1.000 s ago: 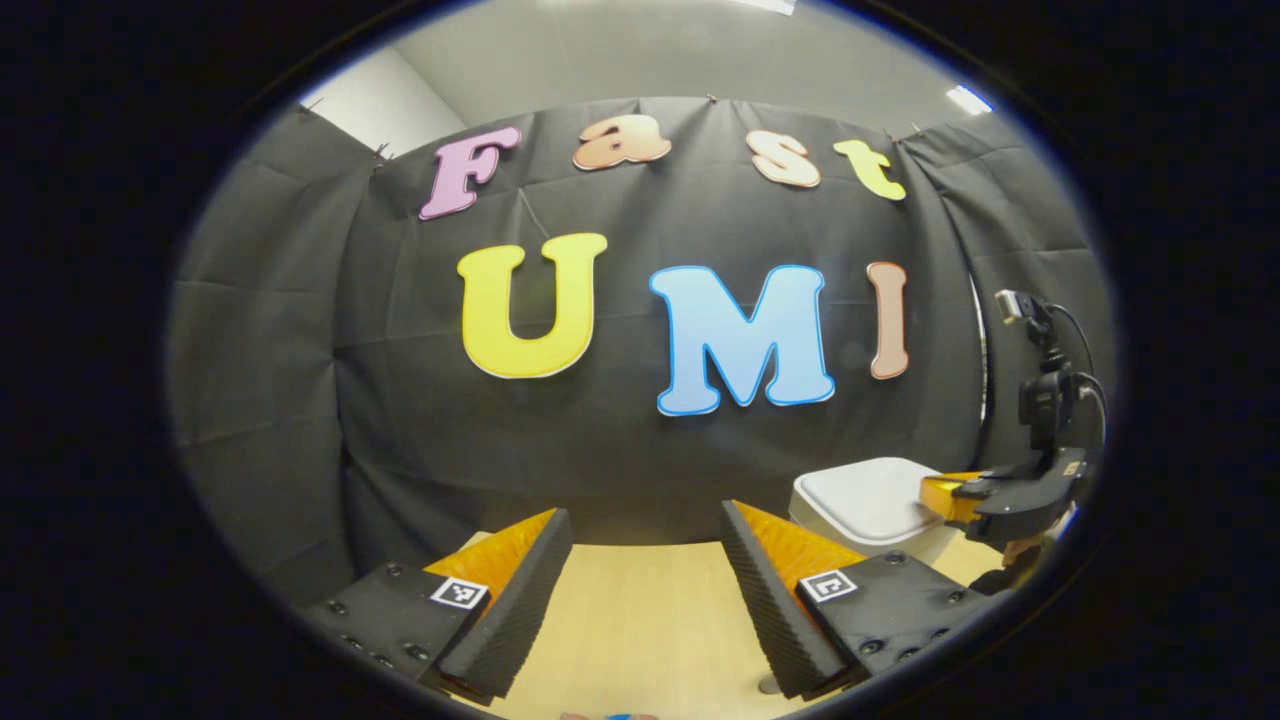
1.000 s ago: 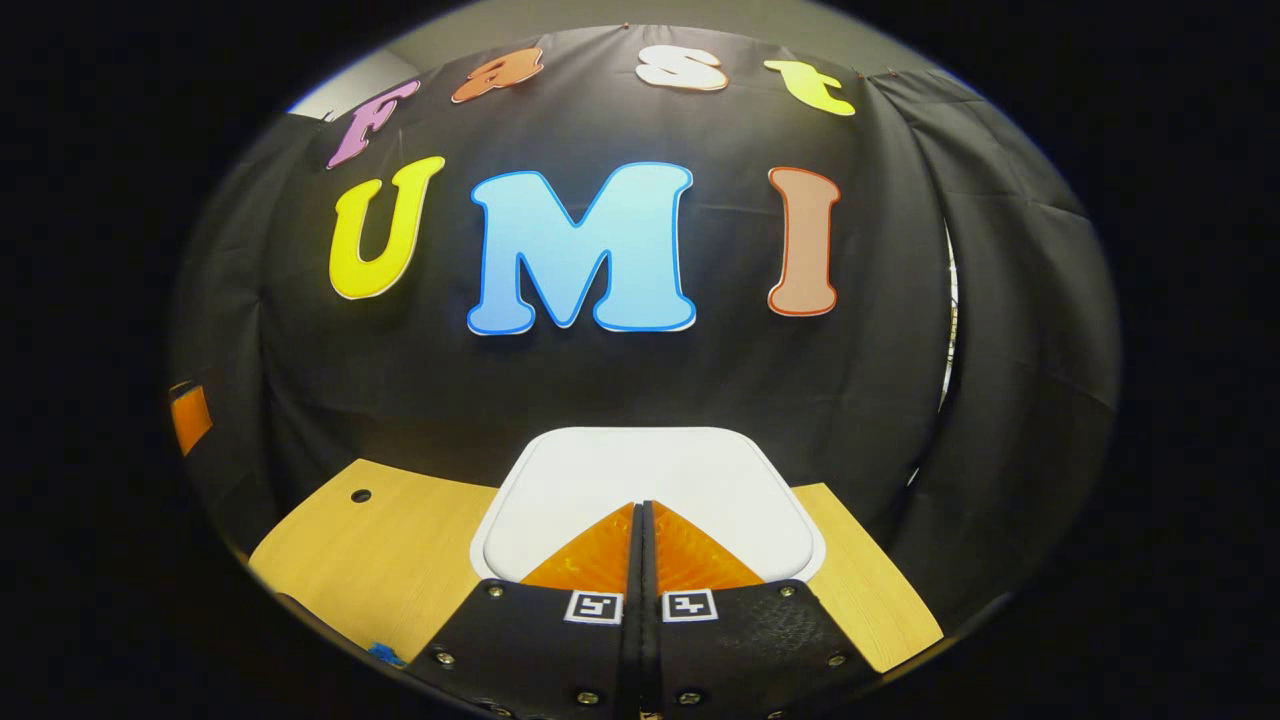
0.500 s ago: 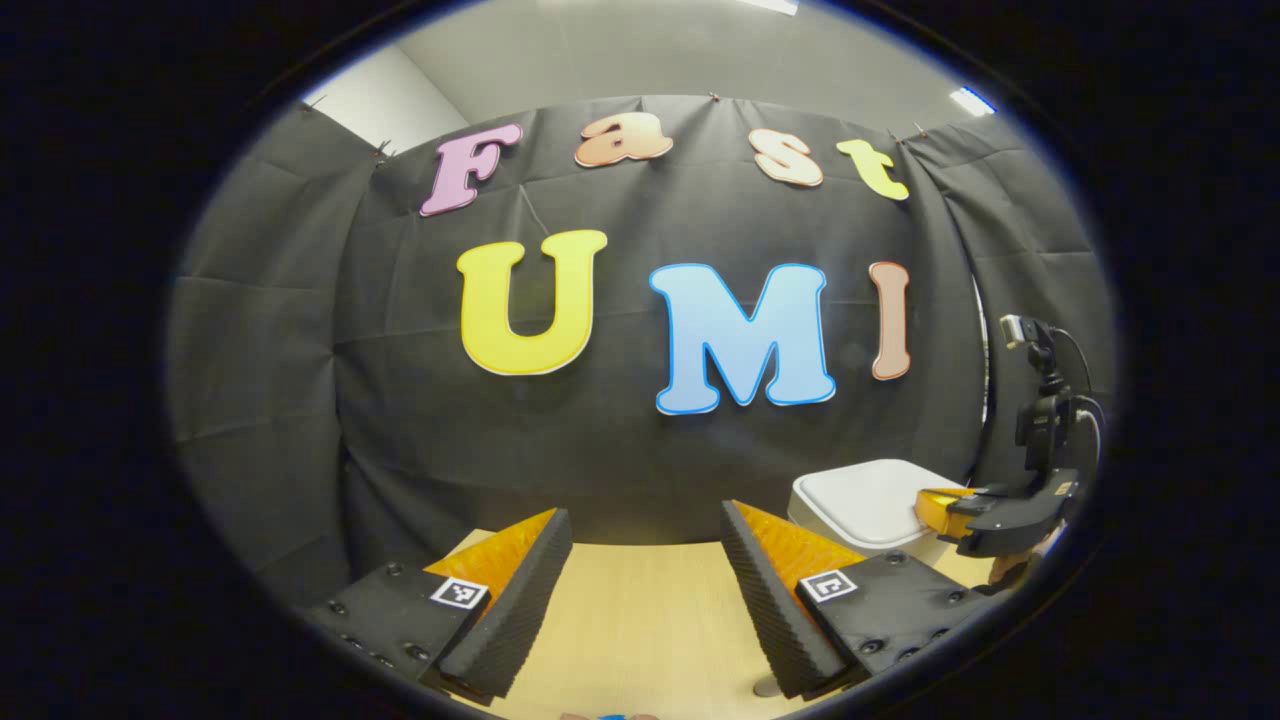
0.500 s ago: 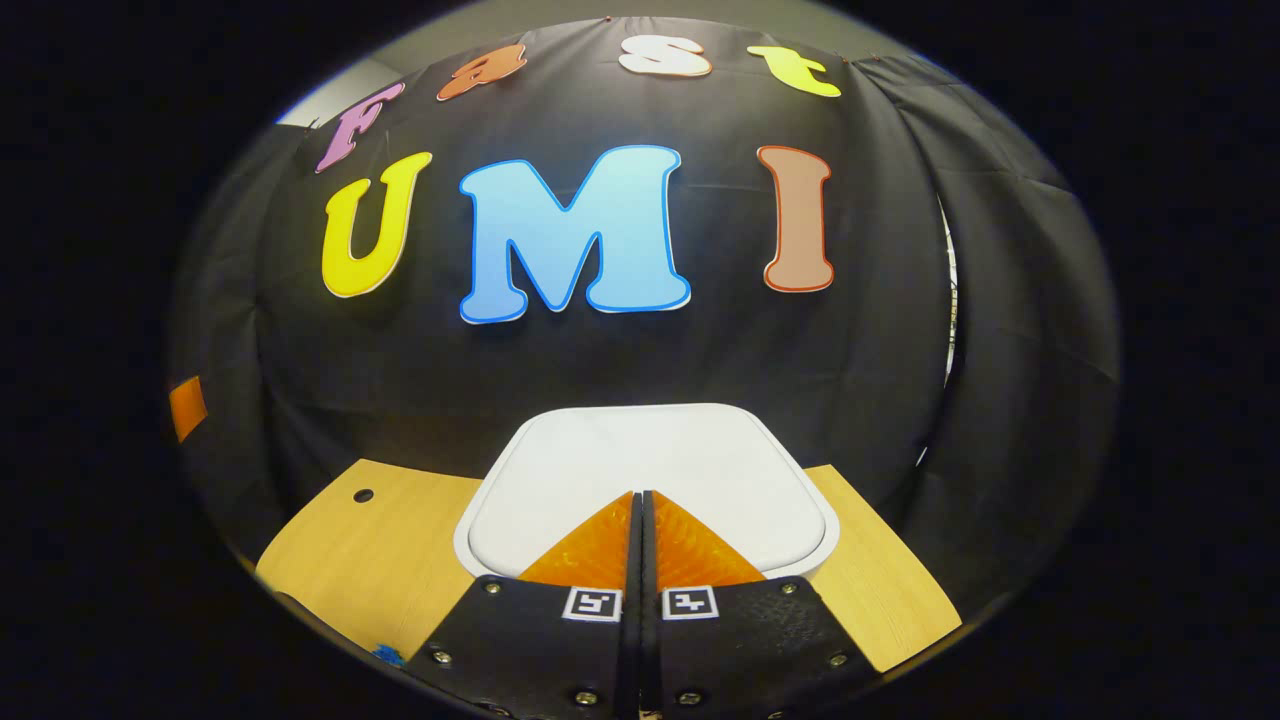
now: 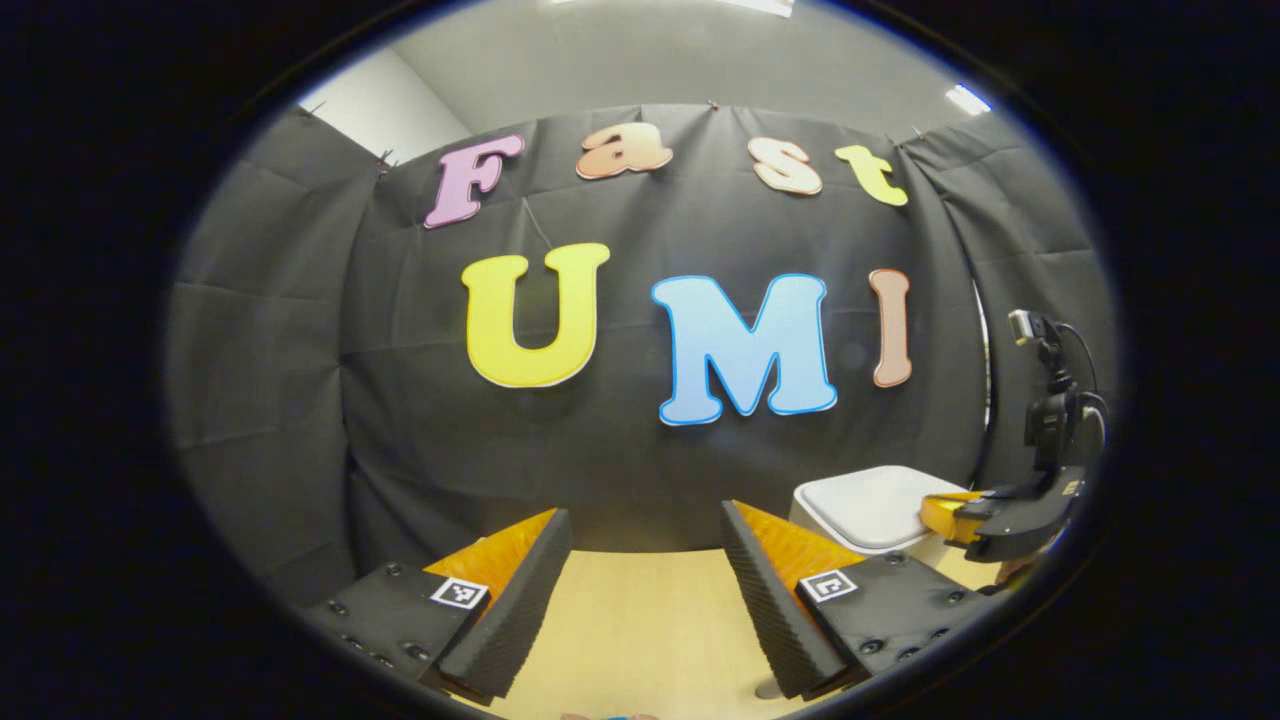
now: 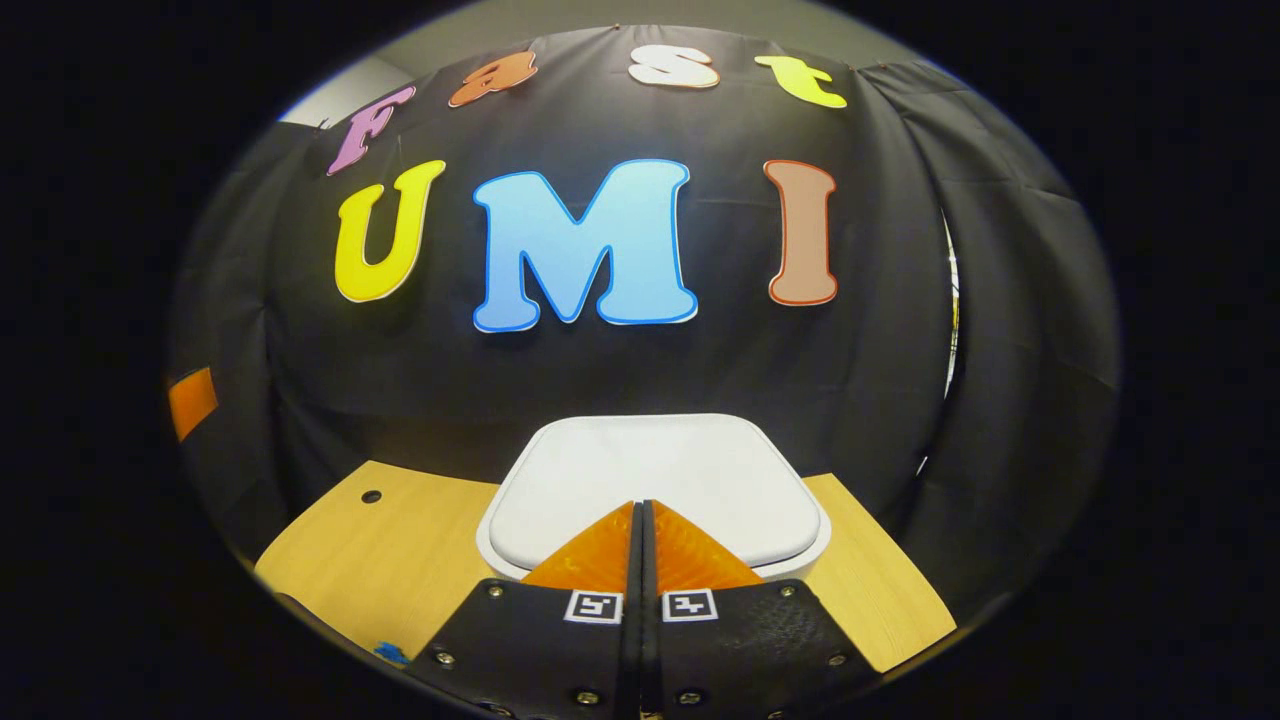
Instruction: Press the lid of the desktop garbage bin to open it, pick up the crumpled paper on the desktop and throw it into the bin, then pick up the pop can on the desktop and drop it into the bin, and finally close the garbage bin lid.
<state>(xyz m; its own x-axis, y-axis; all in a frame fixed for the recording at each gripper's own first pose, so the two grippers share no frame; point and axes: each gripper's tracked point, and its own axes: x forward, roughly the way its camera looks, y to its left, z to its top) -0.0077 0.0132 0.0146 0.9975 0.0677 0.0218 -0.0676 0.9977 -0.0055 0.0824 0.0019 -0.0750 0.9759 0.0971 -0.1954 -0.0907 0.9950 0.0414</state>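
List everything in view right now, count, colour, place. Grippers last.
Bin lid: 1, white, down on the bin at the back of the table, in front of the cloth wall.
Bin body: 1, white, a strip under the lid, right side of the left gripper view.
Table: 1, light wood, with a small round hole near its far left corner.
Cloth wall: black, behind the table.
Small blue scrap: 1, at the table's near left edge; too little shows to name it.
Right gripper: 1, shut, tips over the lid's near edge; contact cannot be judged.
Left gripper: 1, open, over bare table, left of the bin.
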